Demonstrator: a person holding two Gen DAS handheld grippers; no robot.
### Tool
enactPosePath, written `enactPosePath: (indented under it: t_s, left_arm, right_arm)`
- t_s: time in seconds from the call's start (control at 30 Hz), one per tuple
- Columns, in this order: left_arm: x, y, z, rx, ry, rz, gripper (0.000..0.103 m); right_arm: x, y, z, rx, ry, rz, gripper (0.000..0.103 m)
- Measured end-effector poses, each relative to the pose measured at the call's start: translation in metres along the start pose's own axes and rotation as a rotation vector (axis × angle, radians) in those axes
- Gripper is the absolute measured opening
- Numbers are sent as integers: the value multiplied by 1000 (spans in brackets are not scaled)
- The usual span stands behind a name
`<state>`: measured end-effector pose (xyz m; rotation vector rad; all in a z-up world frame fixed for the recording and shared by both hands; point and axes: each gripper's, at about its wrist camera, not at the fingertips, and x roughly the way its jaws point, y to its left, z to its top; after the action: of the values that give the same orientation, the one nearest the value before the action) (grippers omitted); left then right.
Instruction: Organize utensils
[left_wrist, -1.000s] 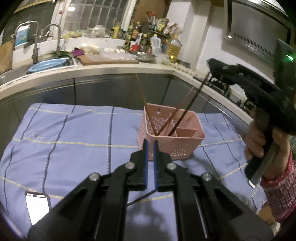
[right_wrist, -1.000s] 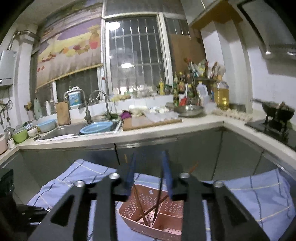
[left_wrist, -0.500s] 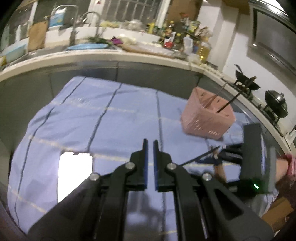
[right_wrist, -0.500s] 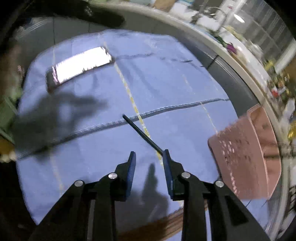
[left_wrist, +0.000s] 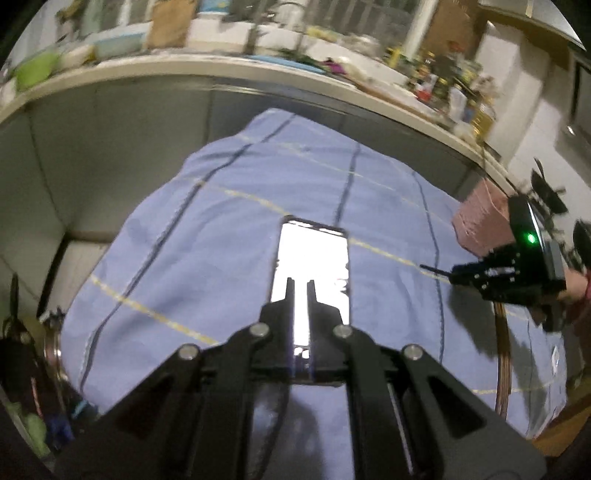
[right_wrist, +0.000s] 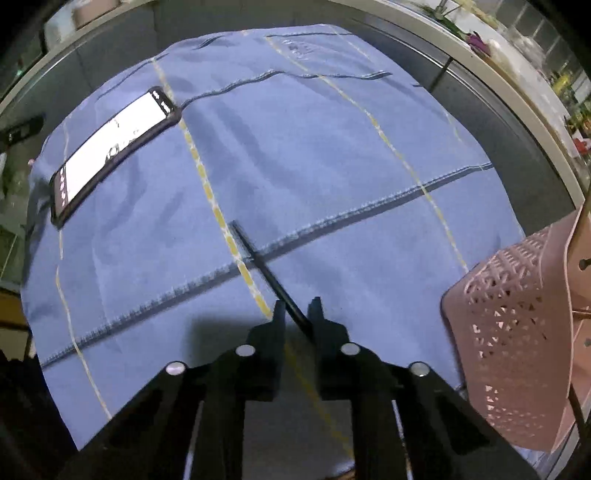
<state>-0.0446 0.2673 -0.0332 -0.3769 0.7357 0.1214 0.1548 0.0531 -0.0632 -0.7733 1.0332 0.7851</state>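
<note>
A dark chopstick (right_wrist: 266, 271) lies on the blue cloth (right_wrist: 332, 147), its near end between the fingers of my right gripper (right_wrist: 298, 308). The jaws stand a little apart around it. The pink perforated utensil basket (right_wrist: 517, 332) stands at the right, with sticks rising from it. In the left wrist view my left gripper (left_wrist: 301, 286) is shut and empty, above a lit phone (left_wrist: 314, 258). The right gripper (left_wrist: 461, 275) shows there at the right, with the chopstick tip (left_wrist: 430, 268) poking out, in front of the basket (left_wrist: 480, 225).
The phone (right_wrist: 110, 147) lies at the cloth's far left in the right wrist view. A kitchen counter (left_wrist: 258, 70) with bowls, bottles and a sink runs behind the table. Grey cabinet fronts (left_wrist: 129, 129) stand below it.
My left gripper has swung left and now hangs over the phone. My right gripper has moved forward and narrowed, so the chopstick's end now lies between its fingers.
</note>
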Motion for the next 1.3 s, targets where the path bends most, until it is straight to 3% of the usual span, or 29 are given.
enactPosePath:
  t_s: [0.13, 0.33, 0.63, 0.9, 1.1, 1.3]
  left_arm:
    - [-4, 2, 4, -19, -17, -4, 4]
    - [-3, -14, 6, 0, -21, -28, 4]
    - [12, -42, -1, 45, 26, -82, 4]
    - [26, -65, -5, 81, 61, -118, 4]
    - [32, -68, -10, 87, 78, -119, 4]
    - [36, -57, -10, 60, 92, -99, 4]
  right_arm:
    - [-15, 17, -1, -35, -71, -44, 4]
    - [-69, 13, -6, -14, -315, -116, 4]
    - [-138, -36, -24, 242, -579, -129, 5]
    - [-215, -107, -40, 514, -793, -180, 5]
    - [-251, -154, -40, 653, -888, -203, 5]
    - [-247, -178, -39, 690, -855, -250, 5]
